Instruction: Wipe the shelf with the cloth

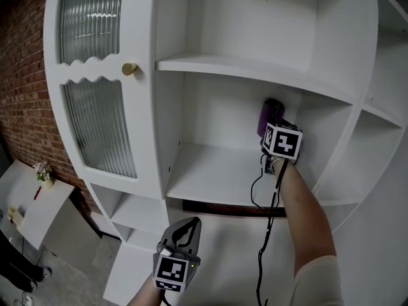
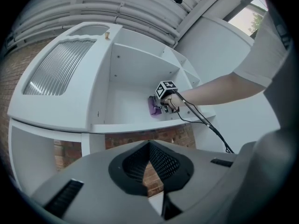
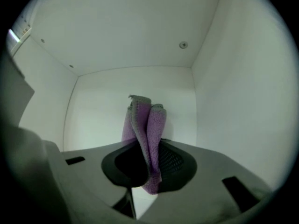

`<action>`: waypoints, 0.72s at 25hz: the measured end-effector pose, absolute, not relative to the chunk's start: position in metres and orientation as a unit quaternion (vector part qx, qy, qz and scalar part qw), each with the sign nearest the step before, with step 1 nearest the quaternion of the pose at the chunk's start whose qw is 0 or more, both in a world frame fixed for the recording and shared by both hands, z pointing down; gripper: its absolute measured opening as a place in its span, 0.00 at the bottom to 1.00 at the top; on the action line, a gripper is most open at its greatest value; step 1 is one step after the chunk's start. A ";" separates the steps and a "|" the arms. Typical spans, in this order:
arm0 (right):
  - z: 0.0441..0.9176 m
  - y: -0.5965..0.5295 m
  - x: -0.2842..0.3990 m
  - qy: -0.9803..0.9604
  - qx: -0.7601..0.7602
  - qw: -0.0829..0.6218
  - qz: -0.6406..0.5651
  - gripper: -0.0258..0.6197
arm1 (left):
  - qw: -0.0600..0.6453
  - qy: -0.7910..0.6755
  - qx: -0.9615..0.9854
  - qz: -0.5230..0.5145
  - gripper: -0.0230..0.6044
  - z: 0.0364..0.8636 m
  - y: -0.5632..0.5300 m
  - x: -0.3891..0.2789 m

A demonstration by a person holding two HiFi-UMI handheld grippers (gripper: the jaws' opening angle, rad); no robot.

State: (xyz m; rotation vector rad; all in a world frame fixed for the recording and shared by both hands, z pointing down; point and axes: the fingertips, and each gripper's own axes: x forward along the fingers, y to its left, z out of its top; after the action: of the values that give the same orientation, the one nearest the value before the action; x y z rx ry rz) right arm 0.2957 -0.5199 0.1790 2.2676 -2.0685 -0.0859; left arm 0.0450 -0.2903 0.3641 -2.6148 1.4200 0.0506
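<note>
Head view: the wiping step looks to be in hand. Right gripper (image 1: 273, 132) is reaching deep into the cabinet, forearm (image 1: 305, 209) stretching over the shelf board (image 1: 210, 174), with the purple cloth (image 1: 270, 115) standing ahead of its jaws. Left gripper (image 1: 187, 227) is idling below the board, pointing up.
Left gripper view: jaws are sitting together, nothing between them.
Right gripper view: jaws are clamping the cloth, back wall (image 3: 98, 111) beyond it.
Next, I'd judge: press the cloth down and sweep it along the board.

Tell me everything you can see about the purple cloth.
The cloth is purple, towel-like in weave, with a greyish stitched edge. It is bunched into long folds and pinched between the jaws of the right gripper, reaching out past them. It is held inside the white shelf compartment, near its back right corner; wall contact is unclear.
</note>
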 end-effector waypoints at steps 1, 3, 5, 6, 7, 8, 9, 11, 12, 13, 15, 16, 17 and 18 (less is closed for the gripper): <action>0.178 -0.517 0.306 -0.663 0.748 0.029 -0.021 0.16 | 0.082 0.475 -0.876 0.016 0.06 0.365 -0.290 0.046; 0.177 -0.512 0.322 -0.646 0.763 0.017 -0.011 0.16 | 0.079 0.474 -0.877 0.015 0.06 0.366 -0.288 0.049; 0.178 -0.510 0.327 -0.641 0.768 0.014 -0.007 0.16 | 0.078 0.472 -0.878 0.016 0.06 0.365 -0.286 0.051; 0.179 -0.509 0.327 -0.639 0.769 0.015 -0.008 0.16 | 0.079 0.471 -0.879 0.016 0.06 0.363 -0.285 0.053; 0.181 -0.509 0.328 -0.636 0.771 0.016 -0.007 0.16 | 0.082 0.469 -0.879 0.017 0.06 0.361 -0.283 0.054; 0.183 -0.509 0.329 -0.634 0.773 0.017 -0.006 0.16 | 0.085 0.468 -0.880 0.018 0.06 0.358 -0.282 0.055; 0.184 -0.508 0.329 -0.633 0.774 0.017 -0.005 0.16 | 0.087 0.466 -0.880 0.019 0.06 0.357 -0.281 0.056; 0.184 -0.502 0.327 -0.634 0.773 0.012 0.000 0.16 | 0.088 0.464 -0.881 0.019 0.06 0.356 -0.280 0.056; 0.184 -0.498 0.323 -0.637 0.771 0.009 0.004 0.16 | 0.088 0.464 -0.881 0.019 0.06 0.356 -0.279 0.055; 0.185 -0.495 0.318 -0.642 0.767 0.008 0.006 0.16 | 0.087 0.465 -0.881 0.020 0.06 0.356 -0.280 0.053; 0.189 -0.491 0.298 -0.659 0.752 0.009 0.009 0.16 | 0.084 0.467 -0.880 0.023 0.06 0.357 -0.280 0.048; 0.193 -0.490 0.285 -0.670 0.742 0.012 0.011 0.16 | 0.083 0.466 -0.880 0.023 0.06 0.357 -0.279 0.045; 0.197 -0.489 0.271 -0.680 0.733 0.014 0.015 0.16 | 0.083 0.465 -0.881 0.023 0.06 0.358 -0.278 0.042; 0.201 -0.488 0.256 -0.691 0.723 0.013 0.020 0.16 | 0.083 0.463 -0.882 0.022 0.06 0.359 -0.277 0.040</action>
State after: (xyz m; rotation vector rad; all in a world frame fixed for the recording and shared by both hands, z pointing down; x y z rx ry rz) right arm 0.2561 -0.4883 0.2011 2.2511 -2.1517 0.0633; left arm 0.0398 -0.2768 0.3589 -2.6341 1.3829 0.0649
